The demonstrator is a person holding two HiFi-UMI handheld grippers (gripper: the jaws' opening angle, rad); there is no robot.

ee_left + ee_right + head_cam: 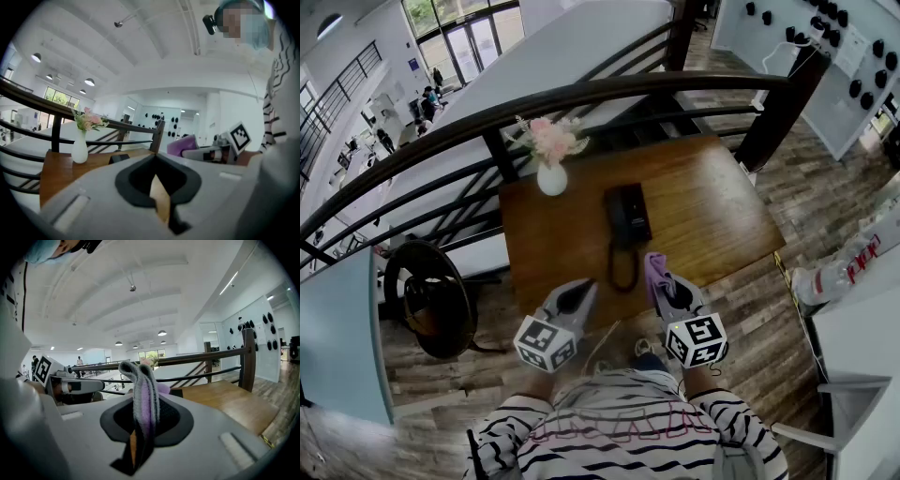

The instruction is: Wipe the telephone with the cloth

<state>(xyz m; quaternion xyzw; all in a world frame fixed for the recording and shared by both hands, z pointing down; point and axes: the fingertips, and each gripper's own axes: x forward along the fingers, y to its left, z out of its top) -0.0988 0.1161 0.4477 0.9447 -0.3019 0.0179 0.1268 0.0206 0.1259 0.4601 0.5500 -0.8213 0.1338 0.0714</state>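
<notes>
Black telephone (628, 214) lies flat on the table (722, 216), cord (623, 267) looped; purple cloth (654, 270) is pinched in right claw (664, 286).

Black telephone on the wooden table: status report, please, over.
Left tongs shut, empty. Right tongs shut on purple cloth, short of black telephone. Black cord loop lies beside cloth; white flower vase stands aside.

Wood, plastic and cloth, mostly matt

The table (712, 206) was grained wood with a soft sheen; the telephone (628, 214) looked like smooth black plastic; the cloth (143, 394) was fuzzy purple-and-grey fabric; the vase (551, 178) was glossy white; the left gripper (581, 289) and right gripper (661, 281) wore matt grey plastic.
</notes>
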